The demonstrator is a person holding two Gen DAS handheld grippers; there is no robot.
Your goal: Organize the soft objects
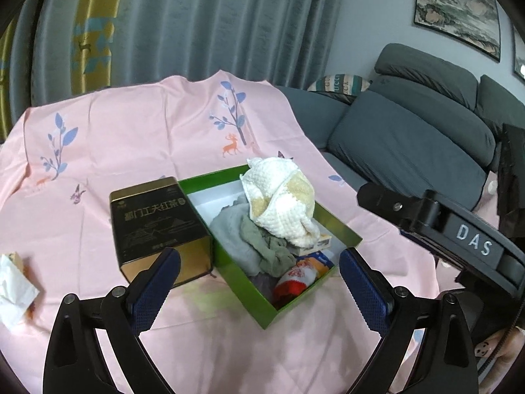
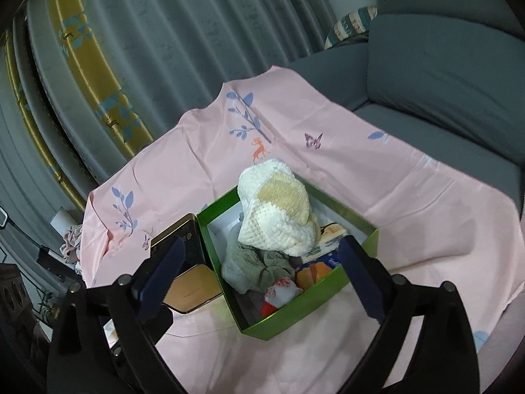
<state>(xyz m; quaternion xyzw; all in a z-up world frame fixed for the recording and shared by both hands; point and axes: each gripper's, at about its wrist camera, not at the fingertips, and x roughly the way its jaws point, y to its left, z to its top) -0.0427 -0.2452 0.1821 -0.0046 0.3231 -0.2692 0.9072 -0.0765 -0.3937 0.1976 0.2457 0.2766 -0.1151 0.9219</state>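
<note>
Left wrist view: your left hand-held gripper (image 1: pixel 259 272) hangs above the table (image 1: pixel 131 138) with its jaws spread wide and nothing between the pads. Straight ahead of the fingertips sits the green box (image 1: pixel 262 312). Its long axis runs from the near right corner away to the far left, and its open top faces up.

Inside, the cream knitted cloth (image 1: pixel 282 203) is heaped at the far end, rising above the rim. The grey cloths (image 1: pixel 252 239) lie crumpled in the middle. The red-and-white sock (image 1: pixel 295 279) lies at the near end.

The dark tea tin (image 1: pixel 157 220) lies on its side just left of the box, touching its left wall and partly behind your left finger. A crumpled tissue (image 1: pixel 13 289) lies far left, well apart. Your right hand-held gripper (image 1: pixel 393 203) comes in from the right, beside the box.

Right wrist view: your right hand-held gripper (image 2: pixel 262 259) is also spread wide, holding nothing, and the box (image 2: pixel 295 312) shows between its fingers.

Bare pink cloth lies open in front of the box's near corner and beyond its far end. A grey sofa (image 1: pixel 410 138) borders the table's far right edge.
</note>
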